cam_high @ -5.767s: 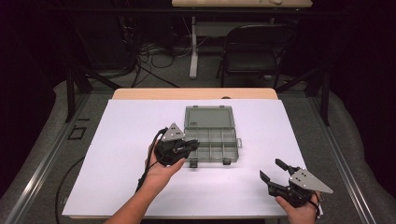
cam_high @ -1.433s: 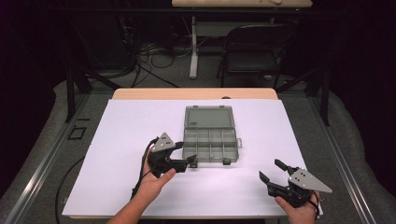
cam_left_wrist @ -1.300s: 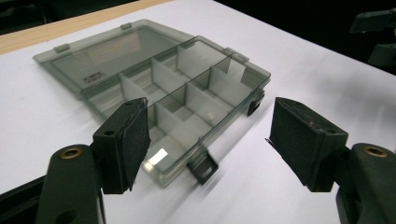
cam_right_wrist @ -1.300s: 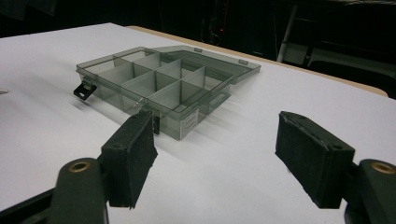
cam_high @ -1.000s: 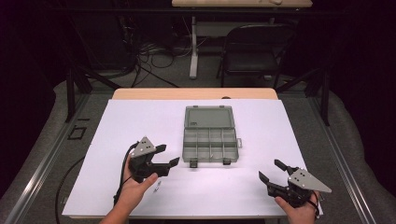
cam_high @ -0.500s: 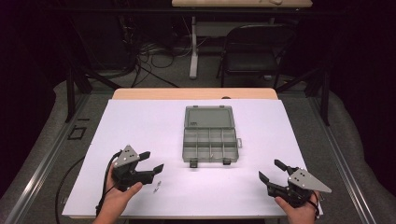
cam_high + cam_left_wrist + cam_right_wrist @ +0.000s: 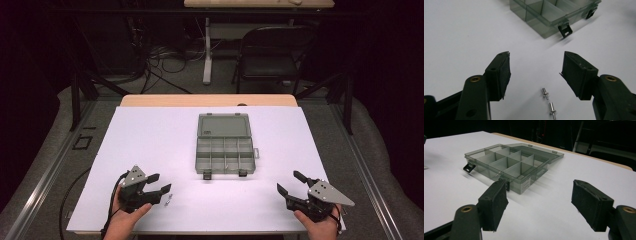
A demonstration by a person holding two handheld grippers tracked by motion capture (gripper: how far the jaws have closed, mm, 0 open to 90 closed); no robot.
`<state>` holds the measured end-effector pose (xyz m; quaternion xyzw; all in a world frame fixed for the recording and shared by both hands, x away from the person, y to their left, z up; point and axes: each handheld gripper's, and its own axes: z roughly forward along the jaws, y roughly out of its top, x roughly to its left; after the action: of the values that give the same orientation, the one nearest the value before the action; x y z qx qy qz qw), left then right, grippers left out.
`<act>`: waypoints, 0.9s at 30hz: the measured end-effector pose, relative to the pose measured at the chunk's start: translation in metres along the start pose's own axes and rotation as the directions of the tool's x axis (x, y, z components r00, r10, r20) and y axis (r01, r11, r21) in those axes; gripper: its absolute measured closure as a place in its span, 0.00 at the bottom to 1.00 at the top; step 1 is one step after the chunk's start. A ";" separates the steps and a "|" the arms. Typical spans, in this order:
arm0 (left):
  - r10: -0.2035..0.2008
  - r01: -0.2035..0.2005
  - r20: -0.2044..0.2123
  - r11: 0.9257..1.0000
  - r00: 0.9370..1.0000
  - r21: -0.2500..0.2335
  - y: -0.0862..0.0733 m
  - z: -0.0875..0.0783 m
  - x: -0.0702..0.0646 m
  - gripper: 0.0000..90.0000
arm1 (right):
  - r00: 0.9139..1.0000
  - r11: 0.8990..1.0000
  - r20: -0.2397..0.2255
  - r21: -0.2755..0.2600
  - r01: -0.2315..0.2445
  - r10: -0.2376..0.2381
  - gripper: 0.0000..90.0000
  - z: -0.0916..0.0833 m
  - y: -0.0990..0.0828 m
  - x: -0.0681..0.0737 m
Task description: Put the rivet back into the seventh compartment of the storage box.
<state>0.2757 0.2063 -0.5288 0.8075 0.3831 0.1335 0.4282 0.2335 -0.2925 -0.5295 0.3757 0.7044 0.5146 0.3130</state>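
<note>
Halfway at best: left gripper (image 7: 535, 72) fingers closing, spread astride two rivets (image 7: 549, 103) unpicked on worktop (image 7: 150, 140); organizer box (image 7: 223, 145) awaiting them.

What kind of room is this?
Probably a lab or workshop: a white table with a parts box, tangled cables on the floor behind, and a folding chair.

- The left hand-held gripper (image 7: 159, 189) moves from the compartment box (image 7: 224, 147) to the table's near left.
- Its jaws have just been closing, with two small rivets (image 7: 549, 103) lying between them.
</note>
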 end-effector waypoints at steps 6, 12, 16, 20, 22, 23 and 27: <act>0.002 -0.002 -0.008 0.999 1.000 0.044 -0.005 0.006 -0.001 0.53 | 1.000 1.000 0.000 0.001 0.004 -0.004 0.31 0.001 0.000 0.000; -0.012 0.011 0.005 0.995 1.000 0.097 -0.009 0.014 -0.002 0.63 | 1.000 1.000 -0.005 0.006 0.000 0.000 0.31 0.001 -0.001 -0.001; -0.007 0.007 0.006 0.990 1.000 0.142 -0.010 0.018 -0.004 0.66 | 1.000 1.000 -0.005 0.005 0.004 -0.004 0.31 0.001 -0.001 -0.001; 0.002 -0.002 0.004 0.988 1.000 0.153 -0.011 0.020 -0.006 0.72 | 1.000 1.000 -0.005 0.005 0.005 -0.005 0.31 0.001 0.000 -0.001; 0.003 -0.005 0.010 0.986 1.000 0.169 -0.011 0.021 -0.006 0.74 | 1.000 1.000 -0.002 0.006 0.007 -0.007 0.31 0.000 0.000 -0.002; 0.006 -0.007 0.011 0.986 1.000 0.169 -0.011 0.022 -0.007 0.75 | 1.000 1.000 -0.002 0.007 0.010 -0.010 0.31 0.000 0.000 -0.002; 0.011 -0.013 0.012 0.983 1.000 0.182 -0.011 0.024 -0.009 0.78 | 1.000 1.000 -0.009 0.012 -0.011 0.011 0.31 0.000 0.000 0.000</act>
<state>0.2774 0.1895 -0.5510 0.8462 0.3866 0.0963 0.3540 0.2334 -0.2923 -0.5300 0.3792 0.7067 0.5139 0.3046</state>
